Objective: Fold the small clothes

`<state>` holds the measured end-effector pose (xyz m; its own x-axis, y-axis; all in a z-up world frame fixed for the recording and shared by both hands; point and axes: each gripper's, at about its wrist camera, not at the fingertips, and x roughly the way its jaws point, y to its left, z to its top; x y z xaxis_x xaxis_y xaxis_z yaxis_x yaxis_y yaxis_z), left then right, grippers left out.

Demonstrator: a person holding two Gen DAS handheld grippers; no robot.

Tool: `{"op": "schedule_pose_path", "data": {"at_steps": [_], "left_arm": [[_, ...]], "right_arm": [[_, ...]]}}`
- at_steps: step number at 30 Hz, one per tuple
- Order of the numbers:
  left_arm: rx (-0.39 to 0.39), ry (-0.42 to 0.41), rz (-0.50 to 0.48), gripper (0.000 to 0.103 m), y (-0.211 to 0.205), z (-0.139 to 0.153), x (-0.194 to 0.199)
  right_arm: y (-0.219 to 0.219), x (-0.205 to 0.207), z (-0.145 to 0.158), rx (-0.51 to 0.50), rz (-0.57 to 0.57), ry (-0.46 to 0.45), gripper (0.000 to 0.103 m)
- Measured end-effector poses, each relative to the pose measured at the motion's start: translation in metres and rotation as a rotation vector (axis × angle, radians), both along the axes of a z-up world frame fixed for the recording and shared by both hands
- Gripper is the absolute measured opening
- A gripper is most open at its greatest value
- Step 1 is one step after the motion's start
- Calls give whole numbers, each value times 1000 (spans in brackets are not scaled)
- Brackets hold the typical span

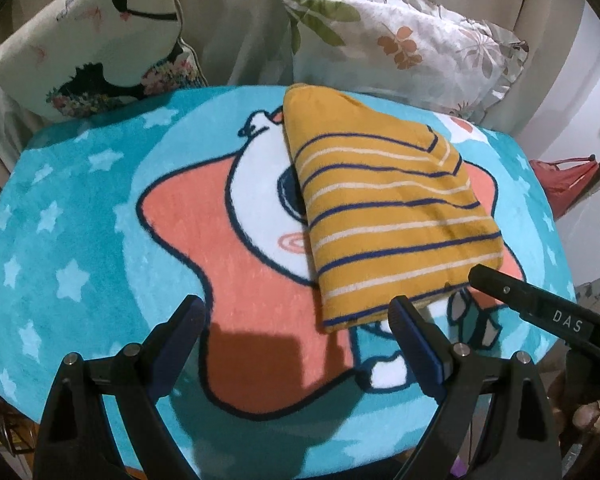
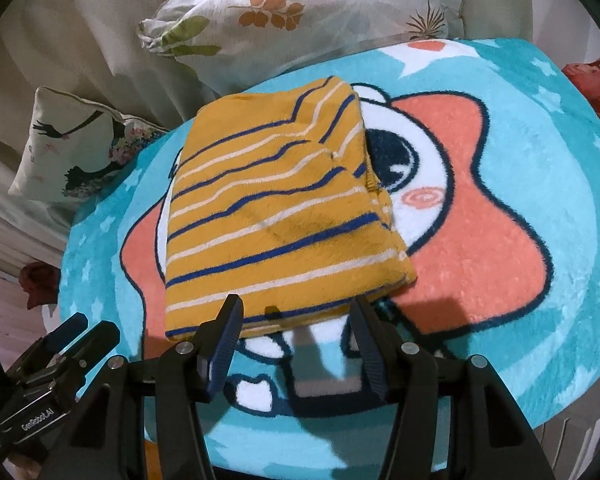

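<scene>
Left wrist view: left gripper (image 1: 298, 318) spread wide, empty; folded yellow striped garment (image 1: 384, 208) lies ahead, right of its fingers, on the cartoon rug (image 1: 80, 208). Right wrist view: right gripper (image 2: 296, 316) parted, empty, fingertips at the garment's (image 2: 276, 216) near edge.

- A round, fluffy turquoise rug (image 1: 80, 216) (image 2: 540, 184), printed with pale stars and a cartoon face on a coral star, is seen spread over the supporting surface.
- A folded mustard-yellow garment with navy and white stripes (image 1: 388, 216) (image 2: 280, 216) is laid flat on the rug, over part of the cartoon face.
- The garment's near edge is found close to the rug's near side.
- What the rug is spread on cannot be made out.
</scene>
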<state>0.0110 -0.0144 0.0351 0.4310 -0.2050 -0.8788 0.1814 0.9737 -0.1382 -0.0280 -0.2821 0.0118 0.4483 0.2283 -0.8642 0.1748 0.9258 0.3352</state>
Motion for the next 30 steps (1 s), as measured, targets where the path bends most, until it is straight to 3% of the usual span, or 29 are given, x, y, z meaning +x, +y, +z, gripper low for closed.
{"op": "schedule_pose_path", "data": {"at_steps": [30], "left_arm": [[3,38,-91,92,27,-16,6]], "right_arm": [[30,-16,-6,-67,-100,46,64]]}}
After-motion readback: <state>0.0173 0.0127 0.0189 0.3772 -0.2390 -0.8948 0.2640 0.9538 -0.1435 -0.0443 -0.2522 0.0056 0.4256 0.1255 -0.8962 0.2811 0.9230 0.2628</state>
